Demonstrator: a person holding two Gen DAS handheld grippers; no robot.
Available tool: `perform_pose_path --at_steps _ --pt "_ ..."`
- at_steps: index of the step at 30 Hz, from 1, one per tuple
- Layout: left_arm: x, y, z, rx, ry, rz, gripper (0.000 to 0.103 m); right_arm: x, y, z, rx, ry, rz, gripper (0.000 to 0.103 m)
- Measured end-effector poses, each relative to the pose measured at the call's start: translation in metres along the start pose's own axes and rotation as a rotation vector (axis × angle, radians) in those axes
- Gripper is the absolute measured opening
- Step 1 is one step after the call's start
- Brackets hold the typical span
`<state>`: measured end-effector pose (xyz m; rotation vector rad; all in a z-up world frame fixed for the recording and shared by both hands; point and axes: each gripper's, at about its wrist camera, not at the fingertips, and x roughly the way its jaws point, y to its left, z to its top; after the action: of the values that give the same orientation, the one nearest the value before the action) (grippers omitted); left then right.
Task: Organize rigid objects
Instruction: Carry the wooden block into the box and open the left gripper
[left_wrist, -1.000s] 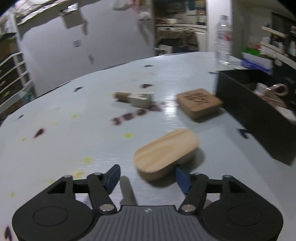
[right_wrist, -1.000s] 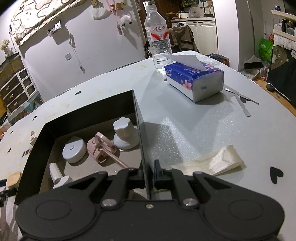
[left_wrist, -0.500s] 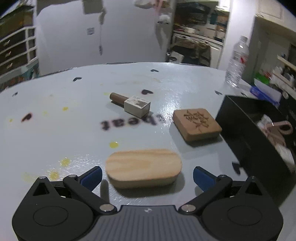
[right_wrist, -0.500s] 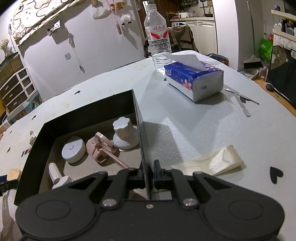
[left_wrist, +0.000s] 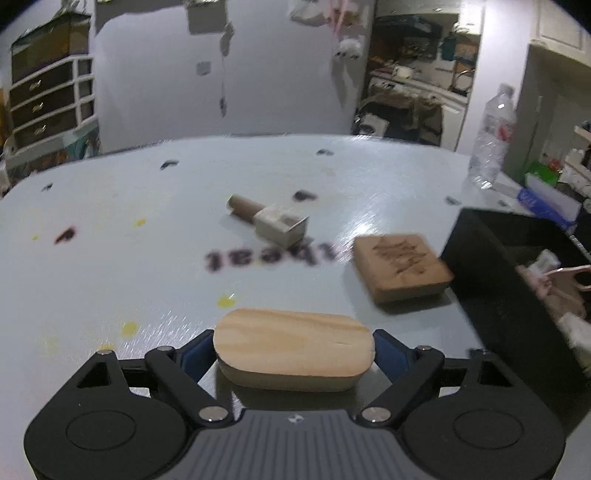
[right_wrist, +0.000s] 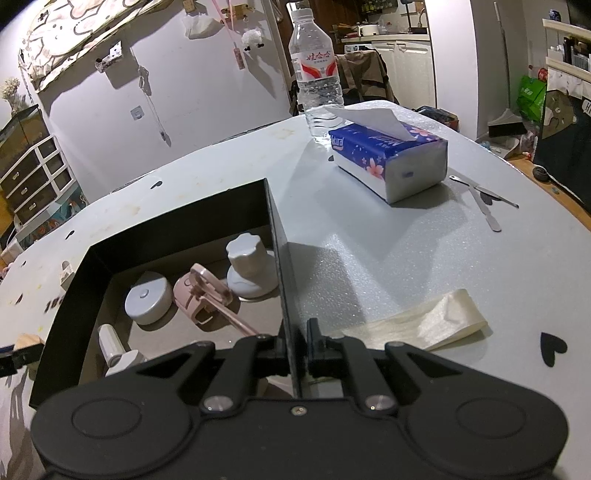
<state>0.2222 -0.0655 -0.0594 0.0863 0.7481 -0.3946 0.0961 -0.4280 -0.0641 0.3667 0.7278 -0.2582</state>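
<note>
An oval light wooden block (left_wrist: 293, 349) lies on the grey table, and my left gripper (left_wrist: 293, 354) is shut on it, one blue pad at each end. Its tip also shows at the far left of the right wrist view (right_wrist: 26, 341). A square carved wooden block (left_wrist: 402, 271) and a wooden-handled stamp (left_wrist: 273, 219) lie further off. My right gripper (right_wrist: 295, 350) is shut on the right wall of the black box (right_wrist: 280, 258). The box holds a white knob (right_wrist: 251, 269), a grey round puck (right_wrist: 147, 301), a pink tool (right_wrist: 207, 299) and a white piece (right_wrist: 114, 349).
A water bottle (right_wrist: 317, 74) and a blue tissue pack (right_wrist: 388, 158) stand at the back right. Metal tools (right_wrist: 484, 201) and a folded cream sheet (right_wrist: 424, 321) lie right of the box. The box's near corner (left_wrist: 491, 295) sits right of the square block.
My left gripper has moved forward around the oval block and closed on its ends; half a second ago the jaws stood wide open. My right gripper has not moved.
</note>
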Motion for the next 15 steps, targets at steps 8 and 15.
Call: perform_pose_path --at_steps 8,15 --pt "-0.035 -0.056 0.037 0.068 -0.158 -0.179 0.089 0.0 0.0 0.0 0.006 -0.002 -0.001 0.008" --pt "-0.03 -0.119 0.051 0.158 -0.152 -0.308 0.089 0.0 0.0 -0.001 0.002 -0.004 -0.002 0.008"
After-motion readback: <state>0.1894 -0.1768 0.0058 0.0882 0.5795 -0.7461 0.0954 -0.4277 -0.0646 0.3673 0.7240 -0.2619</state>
